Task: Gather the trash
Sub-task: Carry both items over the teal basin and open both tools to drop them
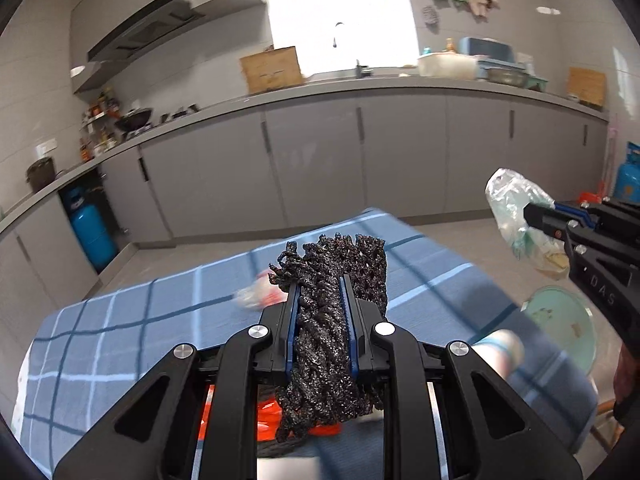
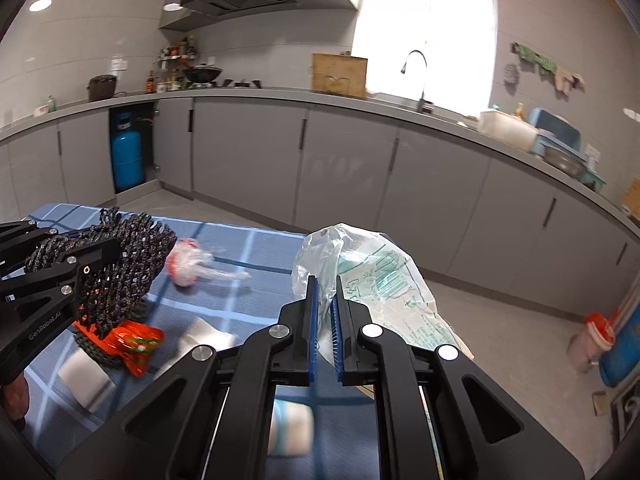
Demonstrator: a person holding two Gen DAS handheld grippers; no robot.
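The left gripper was clamped on a black knitted mesh bag lifted above the tabletop, while the right gripper was closed on a crumpled clear plastic bag held over the tabletop's right edge. The job looked partly done: a red-and-white wrapper, an orange packet, white tissue wads and a small blurred roll remained on the blue checked cloth.

Black knitted net; clear bag, green print; blue checked tablecloth; orange wrapper.
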